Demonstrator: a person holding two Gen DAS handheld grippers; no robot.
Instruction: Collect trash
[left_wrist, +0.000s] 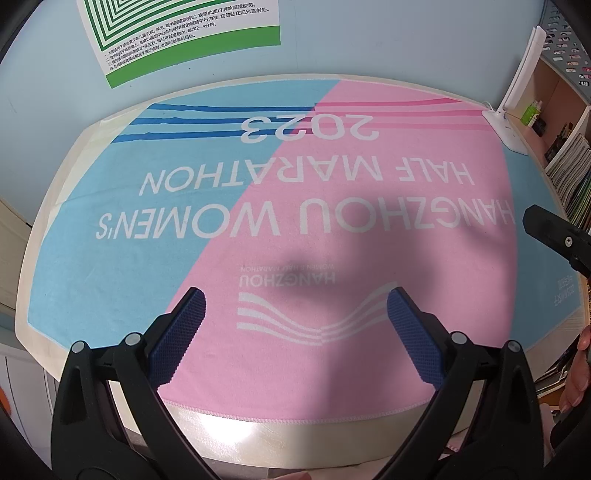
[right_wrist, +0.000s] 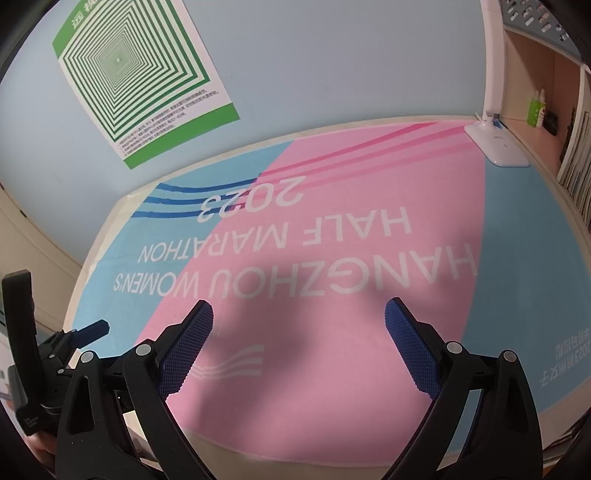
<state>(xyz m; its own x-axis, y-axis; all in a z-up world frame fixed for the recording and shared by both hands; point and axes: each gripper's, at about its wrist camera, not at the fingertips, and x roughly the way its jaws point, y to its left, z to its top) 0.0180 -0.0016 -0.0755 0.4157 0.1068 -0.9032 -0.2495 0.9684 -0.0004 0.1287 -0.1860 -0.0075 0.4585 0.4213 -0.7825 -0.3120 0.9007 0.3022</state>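
Observation:
No trash shows in either view. My left gripper (left_wrist: 295, 299) is open and empty, hovering over the near part of a pink and blue towel (left_wrist: 332, 229) printed "HANGZHOU WOMEN'S HALF MARATHON 2023" that covers the table. My right gripper (right_wrist: 299, 314) is also open and empty above the same towel (right_wrist: 332, 266). Part of the right gripper shows at the right edge of the left wrist view (left_wrist: 557, 232). The left gripper's body shows at the lower left of the right wrist view (right_wrist: 55, 354).
A white desk lamp base (right_wrist: 496, 146) stands at the far right corner of the table, also in the left wrist view (left_wrist: 508, 127). A shelf with books and small bottles (right_wrist: 537, 107) is on the right. A green-striped poster (right_wrist: 136, 81) hangs on the blue wall.

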